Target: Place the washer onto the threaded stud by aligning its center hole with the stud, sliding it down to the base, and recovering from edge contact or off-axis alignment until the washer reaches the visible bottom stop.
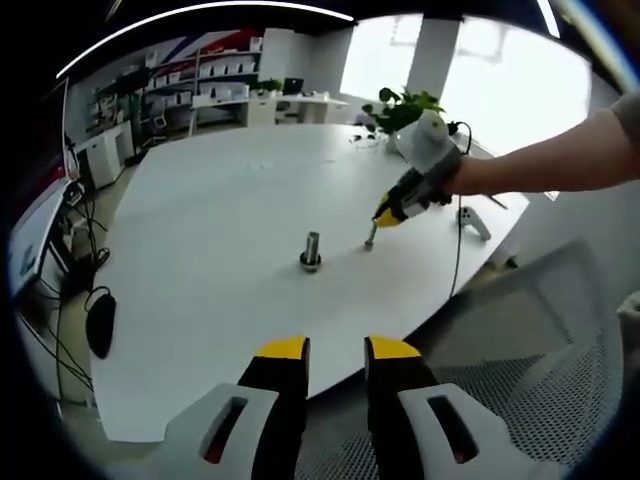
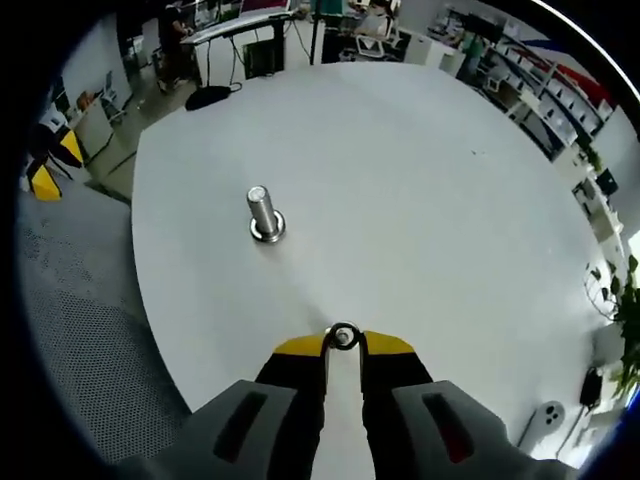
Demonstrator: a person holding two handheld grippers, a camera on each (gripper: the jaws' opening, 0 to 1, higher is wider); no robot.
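**The ring is in the right gripper, and the bolt stands alone**

In the left gripper view, the left gripper (image 1: 336, 350) comes up from the bottom of the frame. Its two yellow-tipped jaws are spread, with a gap between them and nothing in it. They hang over the near edge of the big white table (image 1: 200, 230). The metal bolt (image 1: 311, 250) stands upright near the middle of the frame. A little to its right, the right gripper (image 1: 372, 238) reaches in from the right side, held by a person's hand (image 1: 470, 175). A small metal ring (image 1: 370, 241) sits at its tip, just beside the bolt but not touching it. A grey mesh chair (image 1: 560, 370) is at the lower right. A green plant (image 1: 400, 105) stands at the top.

In the right gripper view, the right gripper (image 2: 343, 343) comes up from the bottom. Its jaws are pinching the ring (image 2: 343, 336) between the yellow tips, low in the middle of the frame. The bolt (image 2: 264, 213) stands upright up and to the left, apart from the ring, on the white table (image 2: 430, 180).
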